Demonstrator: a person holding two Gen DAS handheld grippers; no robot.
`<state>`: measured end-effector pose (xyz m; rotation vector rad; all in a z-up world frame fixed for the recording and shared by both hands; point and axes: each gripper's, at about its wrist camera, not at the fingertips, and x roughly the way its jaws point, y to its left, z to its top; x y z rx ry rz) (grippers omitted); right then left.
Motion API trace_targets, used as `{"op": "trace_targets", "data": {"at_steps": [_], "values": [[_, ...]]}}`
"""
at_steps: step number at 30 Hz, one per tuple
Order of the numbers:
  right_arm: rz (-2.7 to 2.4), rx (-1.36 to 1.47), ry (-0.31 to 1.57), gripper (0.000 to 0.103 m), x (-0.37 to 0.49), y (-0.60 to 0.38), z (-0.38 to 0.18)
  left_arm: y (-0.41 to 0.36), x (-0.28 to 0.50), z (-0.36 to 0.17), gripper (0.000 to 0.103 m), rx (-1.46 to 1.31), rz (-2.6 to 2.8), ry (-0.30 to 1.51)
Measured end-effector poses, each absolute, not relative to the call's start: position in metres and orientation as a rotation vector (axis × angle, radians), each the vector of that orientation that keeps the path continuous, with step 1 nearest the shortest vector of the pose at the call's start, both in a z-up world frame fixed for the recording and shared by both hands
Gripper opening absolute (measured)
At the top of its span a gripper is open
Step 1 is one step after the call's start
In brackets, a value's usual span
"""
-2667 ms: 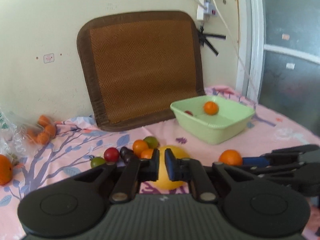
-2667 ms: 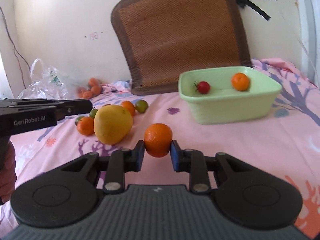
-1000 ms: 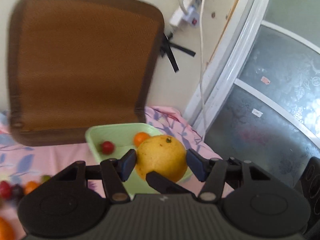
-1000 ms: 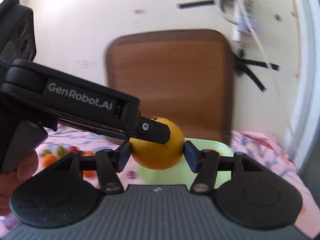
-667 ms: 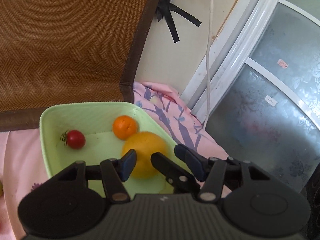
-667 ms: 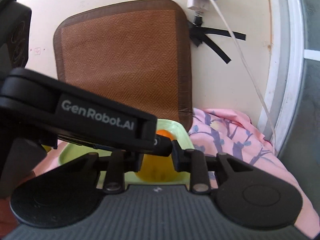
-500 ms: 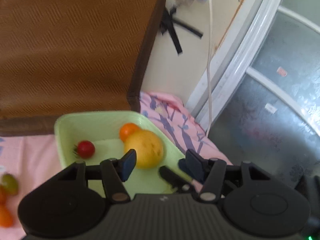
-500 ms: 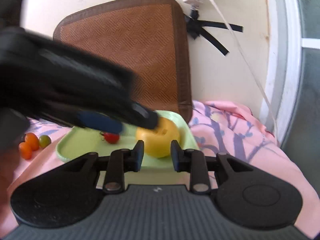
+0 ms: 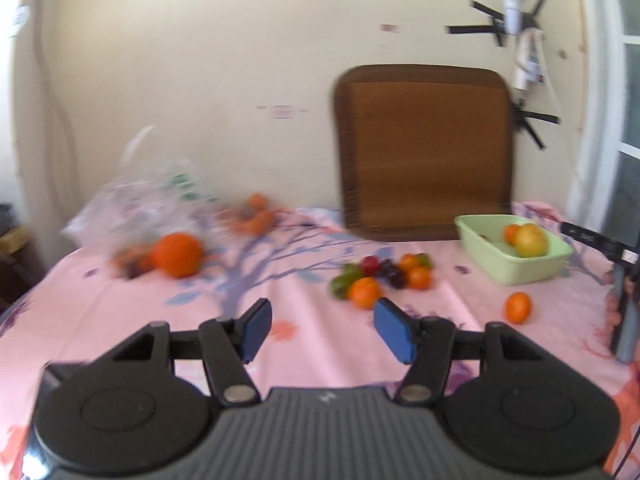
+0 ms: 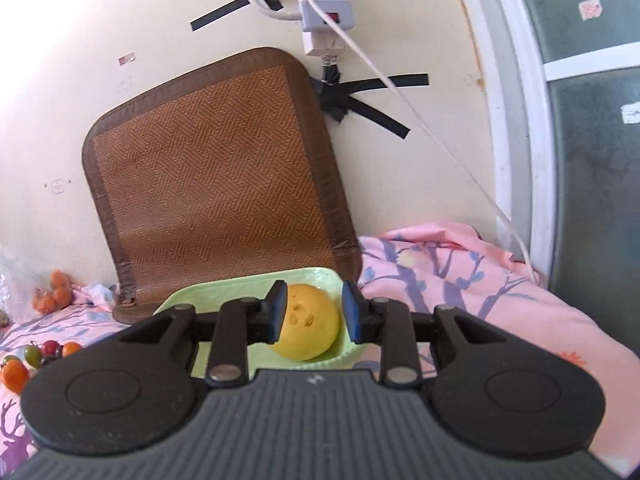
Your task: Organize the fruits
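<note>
A light green bowl (image 9: pixel 516 272) stands at the right on the pink cloth and holds a large yellow fruit (image 9: pixel 531 240) and a small orange (image 9: pixel 511 234). My left gripper (image 9: pixel 318 330) is open and empty, pulled back over the cloth. A cluster of small fruits (image 9: pixel 384 274) lies ahead of it, and a lone orange (image 9: pixel 518 307) lies nearer the bowl. My right gripper (image 10: pixel 313 312) hovers over the bowl (image 10: pixel 224 286), its jaws apart on either side of the yellow fruit (image 10: pixel 306 327), which rests in the bowl.
A brown woven mat (image 9: pixel 424 152) leans on the wall behind the bowl. A big orange (image 9: pixel 177 255) and a clear plastic bag (image 9: pixel 148 196) lie at the left. Small oranges (image 9: pixel 256 216) lie by the wall. A window frame (image 10: pixel 520 120) stands at the right.
My left gripper let go of the yellow fruit in the bowl and swung back and left, away from it. My right gripper stayed over the bowl.
</note>
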<state>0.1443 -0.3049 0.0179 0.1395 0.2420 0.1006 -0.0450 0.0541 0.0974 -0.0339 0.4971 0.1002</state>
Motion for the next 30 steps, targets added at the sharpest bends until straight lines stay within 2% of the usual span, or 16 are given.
{"op": "trace_targets", "data": {"at_steps": [4, 19, 30], "values": [[0.087, 0.177, 0.266, 0.033, 0.148, -0.314, 0.015, 0.064, -0.056, 0.106, 0.058, -0.104, 0.182, 0.486], [0.143, 0.216, 0.256, 0.033, 0.143, -0.321, 0.018, 0.023, -0.071, 0.116, 0.063, -0.032, 0.154, 0.448], [0.181, 0.186, 0.234, 0.033, 0.135, -0.313, 0.018, 0.039, -0.046, 0.06, 0.062, -0.048, 0.047, 0.557]]}}
